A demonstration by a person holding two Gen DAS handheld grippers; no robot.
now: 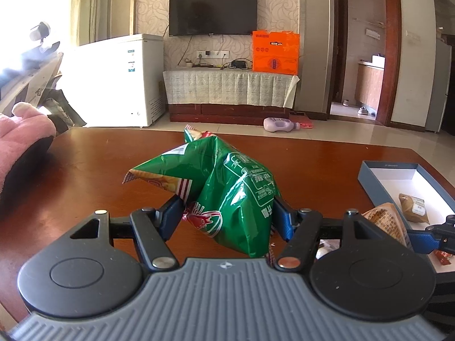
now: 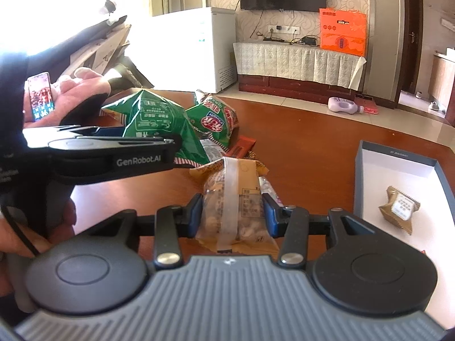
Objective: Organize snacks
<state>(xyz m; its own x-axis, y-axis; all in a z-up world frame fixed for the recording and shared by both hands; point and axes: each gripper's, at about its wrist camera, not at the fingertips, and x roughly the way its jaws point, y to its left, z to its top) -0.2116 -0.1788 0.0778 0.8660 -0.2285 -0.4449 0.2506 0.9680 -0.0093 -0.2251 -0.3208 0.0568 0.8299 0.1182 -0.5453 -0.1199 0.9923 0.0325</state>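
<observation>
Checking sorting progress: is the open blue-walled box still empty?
Not empty. The blue-walled box holds one small brown wrapped snack on its white floor.

The left gripper (image 1: pixel 226 213) is clamped on the green bag (image 1: pixel 230 187). The right gripper (image 2: pixel 231 213) pinches a yellow packet (image 2: pixel 233 199), just right of the left.

A dark television (image 1: pixel 213 11) hangs on patterned wallpaper beside a white freezer (image 1: pixel 119 79).

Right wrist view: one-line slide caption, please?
Right claw shut on a yellow snack packet, beside the blue box holding one small brown packet.
</observation>
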